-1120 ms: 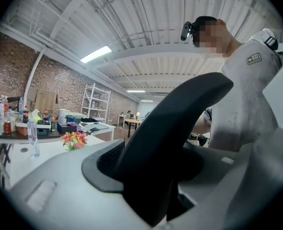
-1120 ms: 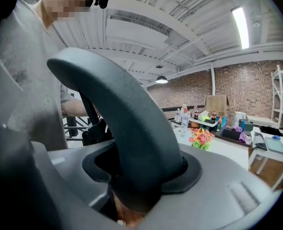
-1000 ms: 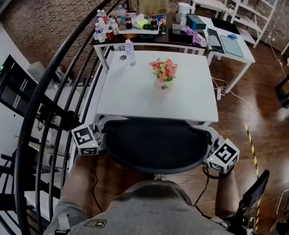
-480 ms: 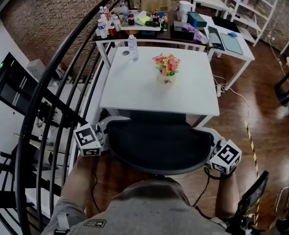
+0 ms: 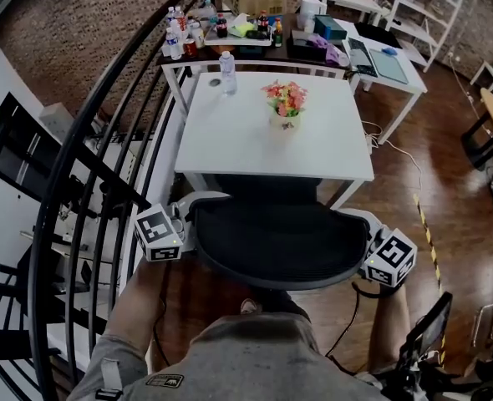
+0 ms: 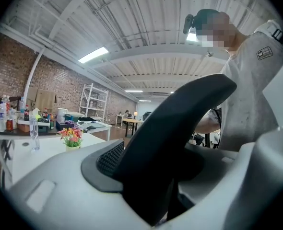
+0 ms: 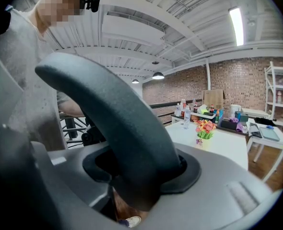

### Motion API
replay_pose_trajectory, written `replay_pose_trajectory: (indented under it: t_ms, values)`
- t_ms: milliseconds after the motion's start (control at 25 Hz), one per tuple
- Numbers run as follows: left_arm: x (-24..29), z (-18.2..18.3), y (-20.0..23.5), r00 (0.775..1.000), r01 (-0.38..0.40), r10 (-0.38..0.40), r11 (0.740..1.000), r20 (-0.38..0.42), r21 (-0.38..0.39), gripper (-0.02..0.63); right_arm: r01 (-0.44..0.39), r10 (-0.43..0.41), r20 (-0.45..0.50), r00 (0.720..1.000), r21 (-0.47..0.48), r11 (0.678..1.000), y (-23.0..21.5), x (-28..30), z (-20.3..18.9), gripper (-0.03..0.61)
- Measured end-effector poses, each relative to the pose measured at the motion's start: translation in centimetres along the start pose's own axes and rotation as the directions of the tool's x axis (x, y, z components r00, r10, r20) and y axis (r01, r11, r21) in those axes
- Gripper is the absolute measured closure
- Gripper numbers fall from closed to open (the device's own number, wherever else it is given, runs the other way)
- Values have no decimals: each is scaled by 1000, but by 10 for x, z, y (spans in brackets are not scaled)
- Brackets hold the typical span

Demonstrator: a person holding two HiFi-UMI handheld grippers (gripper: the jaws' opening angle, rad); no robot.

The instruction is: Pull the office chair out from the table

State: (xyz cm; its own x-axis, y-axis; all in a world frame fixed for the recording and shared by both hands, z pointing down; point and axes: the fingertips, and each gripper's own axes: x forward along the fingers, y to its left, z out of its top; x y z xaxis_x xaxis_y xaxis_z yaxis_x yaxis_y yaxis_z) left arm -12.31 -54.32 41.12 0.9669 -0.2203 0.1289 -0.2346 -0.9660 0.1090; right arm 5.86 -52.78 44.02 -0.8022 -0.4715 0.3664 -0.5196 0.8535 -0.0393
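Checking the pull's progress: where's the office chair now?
Head view, centre: the office chair stands just on the person's side of the white table, its backrest close to the table's near edge.

Office chair [image 5: 276, 241] (black mesh back, grey arms) upright, seat apparently partly under white table [image 5: 230, 140] edge.

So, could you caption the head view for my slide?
Left gripper and right gripper hold the office chair at the white table.

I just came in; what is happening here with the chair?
A person stands behind the office chair with a tool in each hand. The left tool and right tool grip its two sides. The seat front lies at the near edge of the white table, so the chair is not yet fully out.
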Motion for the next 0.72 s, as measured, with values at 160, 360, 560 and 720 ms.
replay_pose_trajectory:
  t_ms: [160,360,560,720]
  values:
    - [-6,0,-12,1000,7,-7,1000,1,-4,365,-3,3,-3,1000,8,1000,15,-4,-2,356]
    - [-9,-3,-35,1000,25,-25,1000,19,2,374,-4,5,-8,1000,24,1000,33,-19,-7,356]
    - [-14,-9,-59,999,27,-27,1000,26,-14,379,-21,21,-11,1000,29,999,54,-30,-13,360]
    - [-17,-13,-82,1000,20,-20,1000,12,-23,374,-35,35,-12,999,29,999,73,-39,-22,365]
